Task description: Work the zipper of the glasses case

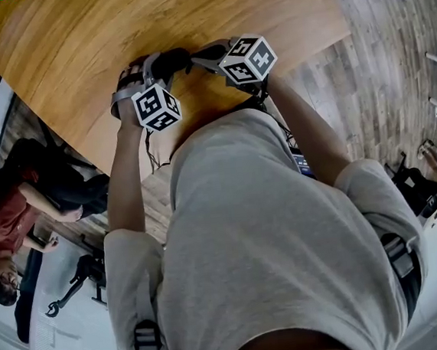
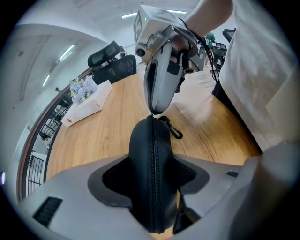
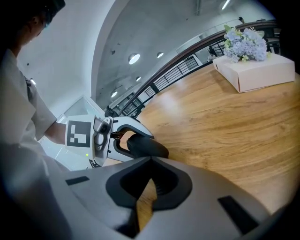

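**Glasses case clamped in the left gripper, right tips at its far end**

I see the black glasses case over the wooden surface, near the edge where the person stands. The left gripper holds it, with its fingers pressing on the two broad sides. The case looks closed, as the zipper runs unbroken along the seam that I can see. What is inside I cannot tell.

The seam is turned toward the camera of the left gripper. The long axis of the case runs straight away from this gripper, toward the right gripper. The fingers of the right gripper are together, and their tips touch the far end of the case, where the zipper line ends. Whether they pinch the puller I cannot tell. A small black clip sits just beside this end.

Farther on the surface stands a white box with pale flowers at its top.
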Action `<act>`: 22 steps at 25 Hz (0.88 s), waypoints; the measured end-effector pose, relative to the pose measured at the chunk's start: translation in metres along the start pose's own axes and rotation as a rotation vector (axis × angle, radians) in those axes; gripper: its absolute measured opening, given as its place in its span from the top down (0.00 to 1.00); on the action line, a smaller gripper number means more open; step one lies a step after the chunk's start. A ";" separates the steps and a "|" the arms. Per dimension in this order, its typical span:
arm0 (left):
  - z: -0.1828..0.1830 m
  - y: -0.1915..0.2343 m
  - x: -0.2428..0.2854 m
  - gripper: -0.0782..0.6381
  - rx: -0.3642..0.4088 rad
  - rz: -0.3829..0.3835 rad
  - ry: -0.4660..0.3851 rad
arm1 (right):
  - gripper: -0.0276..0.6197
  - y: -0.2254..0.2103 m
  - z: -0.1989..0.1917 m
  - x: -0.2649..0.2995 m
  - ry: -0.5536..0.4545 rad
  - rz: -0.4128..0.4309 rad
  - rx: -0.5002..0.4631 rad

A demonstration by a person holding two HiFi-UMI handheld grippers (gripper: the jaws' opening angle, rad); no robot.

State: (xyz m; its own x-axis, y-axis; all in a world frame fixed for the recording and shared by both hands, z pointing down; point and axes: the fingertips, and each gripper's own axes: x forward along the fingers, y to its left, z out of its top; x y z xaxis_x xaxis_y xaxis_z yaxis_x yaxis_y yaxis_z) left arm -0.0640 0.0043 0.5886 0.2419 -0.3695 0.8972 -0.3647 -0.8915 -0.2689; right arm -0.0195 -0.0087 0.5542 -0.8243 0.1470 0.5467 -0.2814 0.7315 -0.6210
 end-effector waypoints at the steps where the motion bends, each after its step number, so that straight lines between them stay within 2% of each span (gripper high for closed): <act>1: 0.000 0.000 0.000 0.51 0.000 0.000 0.001 | 0.92 0.002 0.001 0.000 -0.001 0.002 0.004; 4: -0.001 0.000 -0.001 0.52 0.004 -0.001 0.003 | 0.92 0.006 0.002 0.000 -0.010 0.016 0.030; 11: 0.002 0.001 -0.001 0.52 -0.009 0.005 0.013 | 0.92 0.007 0.004 -0.002 -0.037 -0.009 0.068; 17: 0.004 -0.001 0.003 0.50 -0.010 0.006 0.006 | 0.92 -0.005 -0.003 -0.002 -0.009 0.006 0.009; 22: 0.012 -0.002 0.011 0.49 0.075 0.029 0.030 | 0.92 -0.001 -0.006 0.001 0.008 0.053 0.006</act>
State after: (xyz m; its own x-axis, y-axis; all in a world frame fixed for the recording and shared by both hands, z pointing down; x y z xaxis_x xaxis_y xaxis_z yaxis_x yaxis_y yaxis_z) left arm -0.0495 -0.0012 0.5946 0.2047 -0.3881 0.8986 -0.3025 -0.8982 -0.3190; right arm -0.0171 -0.0053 0.5583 -0.8340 0.1907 0.5177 -0.2406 0.7187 -0.6523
